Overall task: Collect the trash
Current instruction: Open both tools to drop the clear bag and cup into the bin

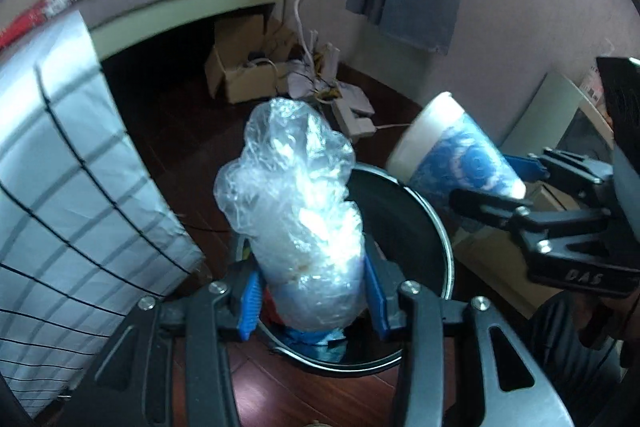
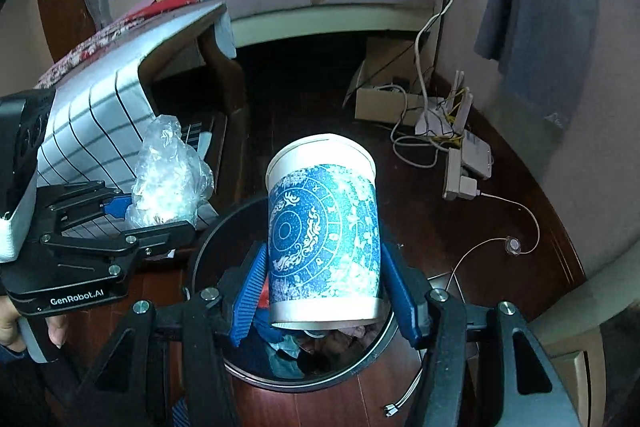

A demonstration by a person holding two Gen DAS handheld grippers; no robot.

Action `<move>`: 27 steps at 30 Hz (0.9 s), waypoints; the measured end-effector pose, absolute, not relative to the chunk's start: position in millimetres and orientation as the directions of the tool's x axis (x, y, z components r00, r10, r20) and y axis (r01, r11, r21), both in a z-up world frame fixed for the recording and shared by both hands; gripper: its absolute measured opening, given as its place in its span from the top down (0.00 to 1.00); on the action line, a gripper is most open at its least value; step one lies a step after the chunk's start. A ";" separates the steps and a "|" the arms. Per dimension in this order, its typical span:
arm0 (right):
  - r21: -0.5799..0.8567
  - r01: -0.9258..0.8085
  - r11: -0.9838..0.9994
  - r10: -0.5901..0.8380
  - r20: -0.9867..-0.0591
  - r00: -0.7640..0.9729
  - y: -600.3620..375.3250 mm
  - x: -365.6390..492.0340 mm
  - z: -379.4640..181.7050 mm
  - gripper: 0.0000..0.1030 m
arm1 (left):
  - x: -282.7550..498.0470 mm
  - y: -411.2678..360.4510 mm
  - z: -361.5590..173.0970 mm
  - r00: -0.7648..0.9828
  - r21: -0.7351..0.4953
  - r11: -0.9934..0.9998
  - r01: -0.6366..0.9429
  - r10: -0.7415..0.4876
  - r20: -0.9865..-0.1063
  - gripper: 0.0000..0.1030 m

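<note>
Left wrist: left tool (image 1: 312,301) clamped on crumpled plastic bag (image 1: 288,203) above black bin (image 1: 416,227); "DAS" read on right tool (image 1: 516,183).

Right wrist: right tool (image 2: 324,297) gripped blue-patterned paper cup (image 2: 324,239) over bin (image 2: 212,255); "GenRobot.AI" read on left tool (image 2: 120,217).

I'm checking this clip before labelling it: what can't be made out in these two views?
- Bin contents: in the right wrist view the cup covers most of them; in the left, the plastic bag does.
- Inside of the cup: only its outside shows.
- Under the bed: too dark in both views.
- Whether either pair of jaws is pressing or already letting go: unclear.
</note>
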State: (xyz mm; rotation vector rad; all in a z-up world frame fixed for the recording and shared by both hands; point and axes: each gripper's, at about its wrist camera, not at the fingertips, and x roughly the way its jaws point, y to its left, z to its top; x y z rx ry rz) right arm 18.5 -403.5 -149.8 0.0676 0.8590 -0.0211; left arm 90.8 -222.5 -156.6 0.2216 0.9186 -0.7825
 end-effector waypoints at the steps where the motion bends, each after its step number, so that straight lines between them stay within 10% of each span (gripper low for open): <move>1: 0.038 0.042 0.998 0.002 -0.761 0.649 -404.8 21.9 -157.0 0.37 | 95.6 -224.2 -158.5 0.351 -0.156 0.707 0.690 -0.516 -0.781 0.37; 3: 0.020 0.073 0.997 -0.028 -0.806 0.591 -412.8 28.6 -176.9 0.01 | 98.3 -221.3 -167.6 0.355 -0.159 0.731 0.664 -0.496 -0.792 0.06; 27: 0.006 0.201 0.980 -0.115 -0.801 0.588 -390.0 25.1 -175.6 0.01 | 97.4 -177.1 -166.0 0.527 -0.044 0.868 0.495 -0.340 -0.779 0.01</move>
